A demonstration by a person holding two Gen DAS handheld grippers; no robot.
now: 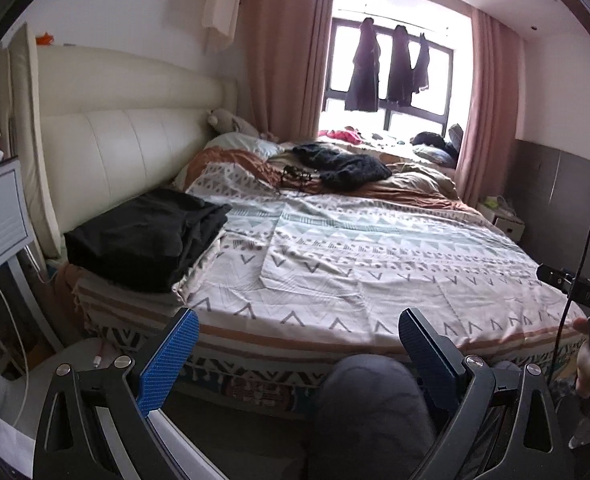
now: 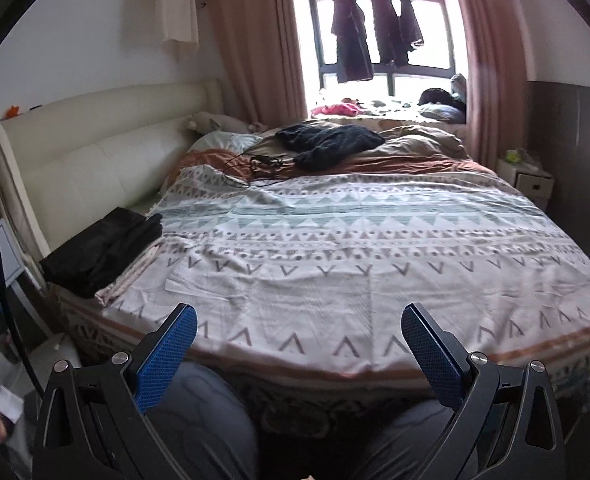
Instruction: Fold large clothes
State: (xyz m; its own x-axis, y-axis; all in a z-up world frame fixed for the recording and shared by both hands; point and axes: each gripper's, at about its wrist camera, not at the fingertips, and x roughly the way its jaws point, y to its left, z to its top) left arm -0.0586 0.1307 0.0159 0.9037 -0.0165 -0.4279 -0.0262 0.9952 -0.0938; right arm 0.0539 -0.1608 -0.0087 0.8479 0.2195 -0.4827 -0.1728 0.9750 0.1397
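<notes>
Black folded fabric pile (image 1: 143, 236) sits at the headboard-side corner of the patterned bed (image 1: 375, 264), seemingly done; a dark knitted garment (image 1: 343, 164) lies unfolded beyond it. Left claw (image 1: 295, 340) and right claw (image 2: 299, 336) gape apart, empty.

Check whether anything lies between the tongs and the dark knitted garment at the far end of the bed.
Nothing solid blocks either pair of tongs, left or right, both open. Flat patterned bedspread stretches up to the knitted garment. A tangle of black cable lies just before its left edge.
</notes>
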